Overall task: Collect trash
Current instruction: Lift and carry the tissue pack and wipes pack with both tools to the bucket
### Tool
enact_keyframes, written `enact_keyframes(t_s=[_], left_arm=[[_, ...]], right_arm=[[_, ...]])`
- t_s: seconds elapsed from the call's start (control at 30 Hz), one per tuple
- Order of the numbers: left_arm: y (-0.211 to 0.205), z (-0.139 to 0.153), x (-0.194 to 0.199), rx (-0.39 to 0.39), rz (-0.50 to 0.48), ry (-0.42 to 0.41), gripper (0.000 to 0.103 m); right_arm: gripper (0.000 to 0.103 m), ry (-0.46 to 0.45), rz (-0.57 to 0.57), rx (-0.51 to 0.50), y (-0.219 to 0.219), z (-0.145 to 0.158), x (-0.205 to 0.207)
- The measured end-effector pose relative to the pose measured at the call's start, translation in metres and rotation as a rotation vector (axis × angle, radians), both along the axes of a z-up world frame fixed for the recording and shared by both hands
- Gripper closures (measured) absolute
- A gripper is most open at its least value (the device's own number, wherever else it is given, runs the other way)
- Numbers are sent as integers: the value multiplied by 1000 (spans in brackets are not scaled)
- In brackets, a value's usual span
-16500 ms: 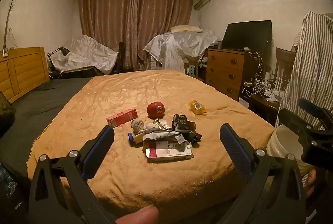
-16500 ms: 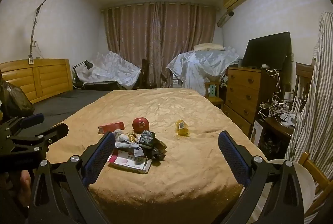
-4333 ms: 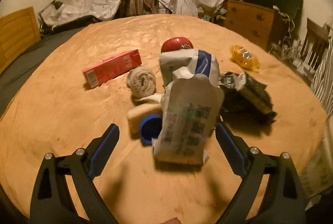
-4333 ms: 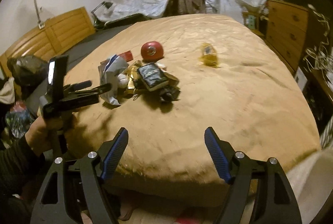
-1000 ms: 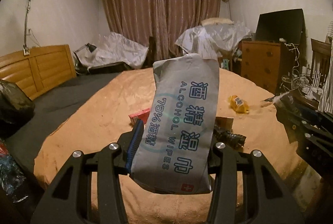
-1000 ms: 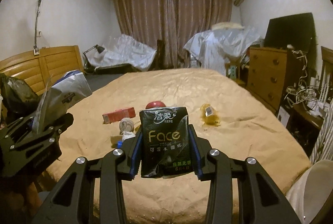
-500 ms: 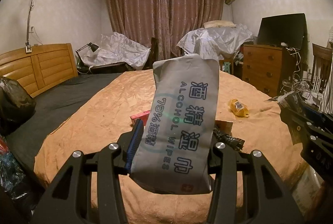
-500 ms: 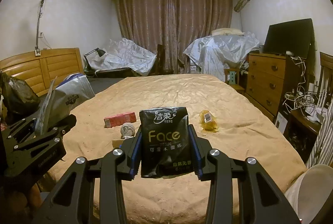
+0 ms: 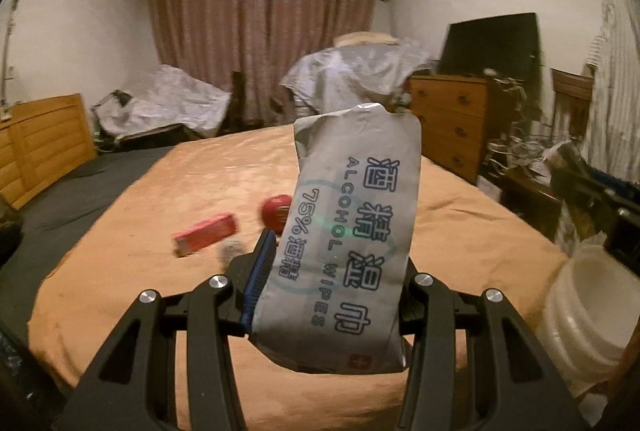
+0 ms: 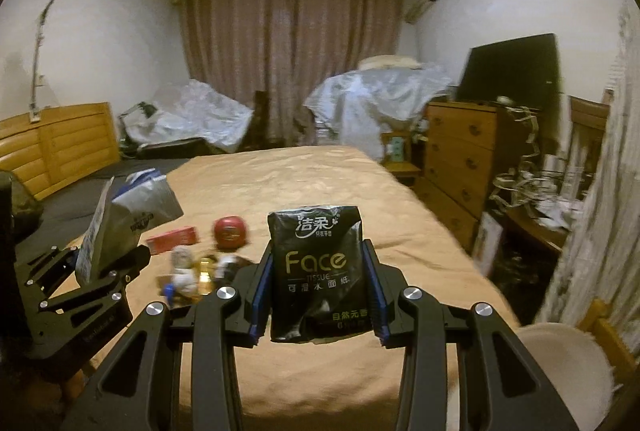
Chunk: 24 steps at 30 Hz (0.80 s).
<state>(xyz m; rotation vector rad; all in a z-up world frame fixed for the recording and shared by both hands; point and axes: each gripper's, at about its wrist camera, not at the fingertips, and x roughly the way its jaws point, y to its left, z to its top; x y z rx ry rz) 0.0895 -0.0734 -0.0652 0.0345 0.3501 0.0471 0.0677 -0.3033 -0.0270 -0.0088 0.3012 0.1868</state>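
Left tool (image 9: pixel 336 271) clamps a grey alcohol-wipes pack (image 9: pixel 352 231); right tool (image 10: pixel 318 279) clamps a black tissue pack (image 10: pixel 318 271).

wipes pack (image 9: pixel 352 239): matt grey plastic film, creased
tissue pack (image 10: pixel 318 271): glossy black plastic film
bedspread (image 10: pixel 304 175): tan cloth, faint sheen
dresser (image 10: pixel 460 155): varnished wood
bucket (image 9: pixel 588 307): smooth white plastic

Left gripper (image 9: pixel 334 271), right gripper (image 10: pixel 318 273) — both clamped
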Motion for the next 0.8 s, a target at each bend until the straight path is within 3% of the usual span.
enact_keyframes(t_s=[0.5,0.8], left_arm=[[-129,18,18,5,-267,7,58],[-200,8,21,38,-416,68,57]], right_arm=[[61,81,-291,-28,-207,5,-28],[61,219,-362,7,-295,-14,-35]])
